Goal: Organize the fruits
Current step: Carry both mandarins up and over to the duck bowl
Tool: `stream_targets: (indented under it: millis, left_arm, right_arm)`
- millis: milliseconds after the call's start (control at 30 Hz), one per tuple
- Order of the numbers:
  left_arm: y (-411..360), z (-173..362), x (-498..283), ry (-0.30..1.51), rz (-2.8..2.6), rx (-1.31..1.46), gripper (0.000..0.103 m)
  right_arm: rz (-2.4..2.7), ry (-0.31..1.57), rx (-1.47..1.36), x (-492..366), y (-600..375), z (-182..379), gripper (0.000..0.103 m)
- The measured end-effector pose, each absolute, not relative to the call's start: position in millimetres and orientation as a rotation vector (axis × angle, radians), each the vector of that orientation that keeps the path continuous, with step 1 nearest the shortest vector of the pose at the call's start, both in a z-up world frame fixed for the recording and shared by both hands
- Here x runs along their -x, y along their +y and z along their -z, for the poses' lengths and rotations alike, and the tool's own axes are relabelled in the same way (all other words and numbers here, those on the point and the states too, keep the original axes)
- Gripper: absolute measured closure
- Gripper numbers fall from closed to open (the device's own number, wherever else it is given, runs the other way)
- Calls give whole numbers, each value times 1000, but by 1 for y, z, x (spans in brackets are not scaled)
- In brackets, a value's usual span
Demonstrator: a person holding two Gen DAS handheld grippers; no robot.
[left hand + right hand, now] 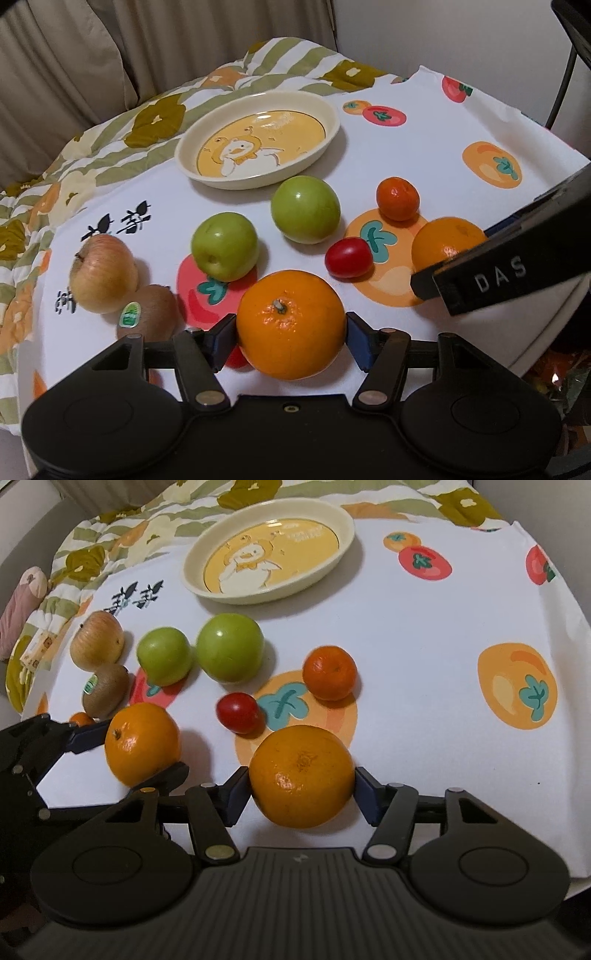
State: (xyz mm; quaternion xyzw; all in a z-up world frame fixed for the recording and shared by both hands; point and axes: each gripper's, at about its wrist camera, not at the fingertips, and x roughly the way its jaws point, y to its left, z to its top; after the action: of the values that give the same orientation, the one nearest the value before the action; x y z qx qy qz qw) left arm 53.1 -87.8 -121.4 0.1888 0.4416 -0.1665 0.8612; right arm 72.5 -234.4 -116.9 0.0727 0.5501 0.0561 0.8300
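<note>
Low in the left wrist frame, the left gripper (291, 338) pinches a bright orange (291, 325). The right gripper (301, 794) clamps a duller orange (301, 777) at lower centre; the plate (192, 572) sits empty above.

We see a home room: beige pleated curtains (92, 55), a floral green-striped quilt (110, 122), a fruit-printed white cloth (424, 147) and a cream cartoon-duck plate (258, 140)

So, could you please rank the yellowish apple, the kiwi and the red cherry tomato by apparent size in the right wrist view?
1. yellowish apple
2. kiwi, slightly smaller
3. red cherry tomato, smallest, despite sitting nearer the camera
</note>
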Motion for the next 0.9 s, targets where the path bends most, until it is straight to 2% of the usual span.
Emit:
stream_targets:
  millis: [467, 667, 900]
  left_arm:
    - [-39, 62, -45, 819, 360, -354, 37]
    - [-25, 29, -68, 733, 385, -338, 37]
    - [-26, 8, -116, 702, 354, -313, 37]
  right_arm:
    - [-78, 1045, -142, -60, -202, 56, 28]
    - [-47, 939, -106, -69, -195, 22, 29]
    - [-87, 869, -89, -117, -208, -1, 29]
